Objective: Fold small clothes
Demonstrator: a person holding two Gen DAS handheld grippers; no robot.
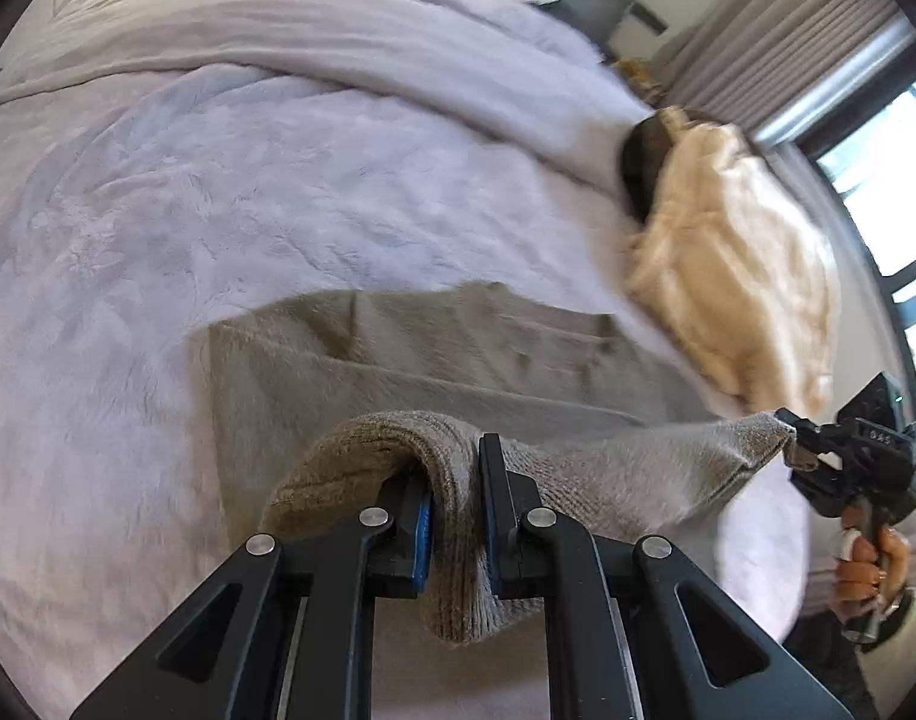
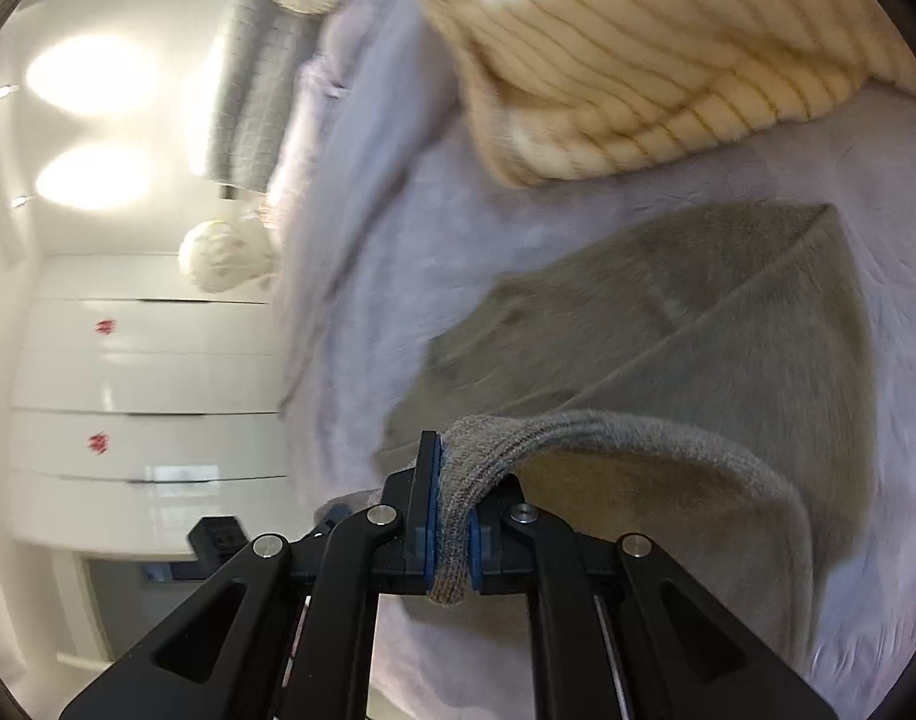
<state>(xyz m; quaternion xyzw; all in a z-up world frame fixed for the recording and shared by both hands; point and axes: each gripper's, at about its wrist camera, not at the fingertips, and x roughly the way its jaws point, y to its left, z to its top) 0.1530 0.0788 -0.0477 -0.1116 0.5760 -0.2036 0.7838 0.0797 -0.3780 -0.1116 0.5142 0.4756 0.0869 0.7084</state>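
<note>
Grey-brown knit garment (image 1: 458,360) on the bed (image 1: 218,210), pinched by both grippers.

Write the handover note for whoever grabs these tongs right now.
Left tongs: shut on the ribbed hem of the taupe knit garment.
Right tongs: shut on the same hem, further along it.
The hem is lifted; the rest lies flat on the lavender bedspread. A cream ribbed throw lies beyond it.
Done: both ends gripped, fold begun.
Left: lay the hem over, release, smooth, finish folding.
</note>
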